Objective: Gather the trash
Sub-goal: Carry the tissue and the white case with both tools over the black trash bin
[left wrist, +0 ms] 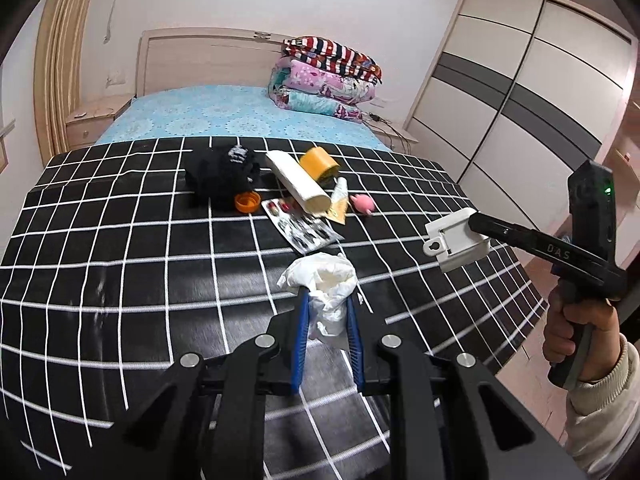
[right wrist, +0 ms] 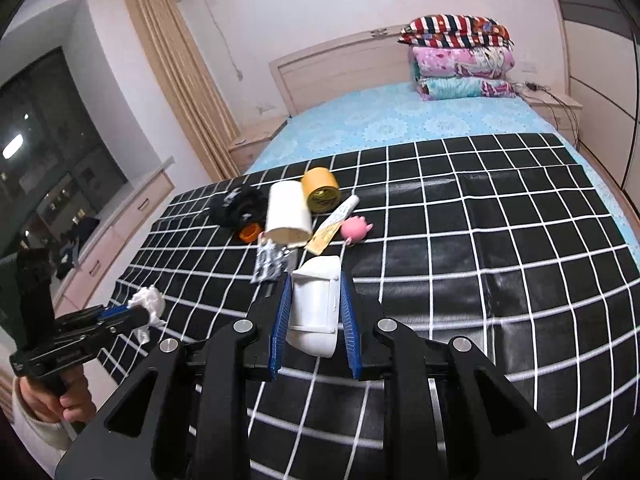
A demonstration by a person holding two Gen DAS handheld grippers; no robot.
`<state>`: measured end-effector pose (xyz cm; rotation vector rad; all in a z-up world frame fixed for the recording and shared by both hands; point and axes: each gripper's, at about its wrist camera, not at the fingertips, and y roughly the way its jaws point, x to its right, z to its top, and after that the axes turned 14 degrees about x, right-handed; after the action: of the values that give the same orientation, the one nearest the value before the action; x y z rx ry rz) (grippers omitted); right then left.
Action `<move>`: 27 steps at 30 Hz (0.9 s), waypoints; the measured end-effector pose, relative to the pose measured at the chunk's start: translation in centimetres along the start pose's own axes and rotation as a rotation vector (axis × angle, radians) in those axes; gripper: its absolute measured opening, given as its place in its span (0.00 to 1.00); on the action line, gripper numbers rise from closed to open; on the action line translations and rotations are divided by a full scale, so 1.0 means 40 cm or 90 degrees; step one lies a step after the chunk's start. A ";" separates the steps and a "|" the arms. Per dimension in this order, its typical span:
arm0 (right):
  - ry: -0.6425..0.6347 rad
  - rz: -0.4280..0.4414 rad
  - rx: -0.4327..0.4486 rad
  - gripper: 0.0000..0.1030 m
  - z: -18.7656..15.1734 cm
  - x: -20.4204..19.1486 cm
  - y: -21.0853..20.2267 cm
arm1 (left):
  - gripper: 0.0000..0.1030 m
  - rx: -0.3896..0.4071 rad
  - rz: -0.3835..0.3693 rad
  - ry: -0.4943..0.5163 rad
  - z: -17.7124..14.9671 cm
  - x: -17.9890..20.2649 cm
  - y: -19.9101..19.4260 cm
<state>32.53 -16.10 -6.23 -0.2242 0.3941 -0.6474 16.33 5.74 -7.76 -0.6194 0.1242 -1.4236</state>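
Crumpled white tissue (left wrist: 324, 280) pinched betw. blue pads of left gripper (left wrist: 326, 300), jaws closed down onto the wad, held above the black-and-white grid cloth (left wrist: 120, 260) near its front edge. White plastic holder (right wrist: 316, 308), some sort of wall-mount clip or case, clamped in right gripper (right wrist: 316, 316), jaws partway closed against its sides, also off the cloth.

Step in hand, by judgement: both picks done, carry phase. No bin or bag visible in either view, so next move calls for locating a receptacle, swinging both loads to it, opening jaws over it. Tissue soft and loose, tail hanging below the pads, so may shed or slip if grip eases.

Left on cloth, clustered toward far side: white paper tube (left wrist: 298, 180), yellow tape roll (left wrist: 318, 162), orange cap (left wrist: 246, 202), blister pack (left wrist: 302, 228), small squeeze tube (left wrist: 340, 190), pink toy pig (left wrist: 364, 204), black fabric bundle (left wrist: 220, 178). Which count as trash: can't tell for all.

Left wrist view only: holder's keyhole tab, wardrobe (left wrist: 520, 92). Right wrist view only: dark window (right wrist: 44, 152) w/ drawers below, holder's underside. Folded quilts (right wrist: 460, 60) on blue bed sheet in both.
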 end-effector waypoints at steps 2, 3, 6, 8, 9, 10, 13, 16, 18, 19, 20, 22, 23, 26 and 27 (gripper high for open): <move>-0.007 0.005 0.003 0.24 -0.014 -0.018 -0.028 | 0.17 -0.004 -0.003 0.002 -0.014 0.011 -0.013; -0.013 0.008 0.003 0.24 -0.024 -0.029 -0.043 | 0.17 -0.007 -0.006 0.003 -0.023 0.017 -0.019; -0.022 0.017 0.002 0.24 -0.052 -0.056 -0.077 | 0.17 -0.018 -0.017 0.008 -0.054 0.038 -0.032; -0.031 0.022 0.001 0.24 -0.072 -0.075 -0.097 | 0.17 -0.026 -0.026 0.008 -0.081 0.050 -0.042; -0.036 0.022 0.000 0.24 -0.085 -0.087 -0.109 | 0.17 -0.030 -0.034 0.003 -0.094 0.056 -0.047; -0.038 0.025 -0.003 0.24 -0.098 -0.094 -0.118 | 0.17 -0.033 -0.042 0.001 -0.106 0.061 -0.053; -0.043 0.035 -0.016 0.24 -0.142 -0.119 -0.139 | 0.17 -0.045 -0.063 0.004 -0.149 0.084 -0.074; -0.045 0.042 -0.027 0.24 -0.189 -0.138 -0.160 | 0.17 -0.055 -0.071 0.005 -0.183 0.094 -0.093; -0.048 0.048 -0.033 0.24 -0.217 -0.152 -0.175 | 0.17 -0.066 -0.077 0.009 -0.211 0.099 -0.100; -0.050 0.050 -0.036 0.24 -0.234 -0.160 -0.184 | 0.17 -0.072 -0.077 0.013 -0.220 0.097 -0.100; -0.051 0.054 -0.040 0.24 -0.251 -0.168 -0.190 | 0.17 -0.077 -0.074 0.019 -0.233 0.098 -0.103; -0.047 0.062 -0.054 0.24 -0.285 -0.177 -0.199 | 0.17 -0.088 -0.081 0.032 -0.259 0.101 -0.113; -0.046 0.065 -0.062 0.24 -0.304 -0.181 -0.201 | 0.17 -0.093 -0.084 0.036 -0.272 0.102 -0.118; -0.052 0.064 -0.088 0.24 -0.362 -0.187 -0.206 | 0.17 -0.114 -0.089 0.043 -0.317 0.100 -0.128; -0.053 0.063 -0.096 0.24 -0.376 -0.187 -0.204 | 0.17 -0.126 -0.092 0.044 -0.337 0.099 -0.129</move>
<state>16.31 -18.97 -15.03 -0.3716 0.3725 -0.5092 6.54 -2.48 -15.53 -0.7539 0.2823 -1.5850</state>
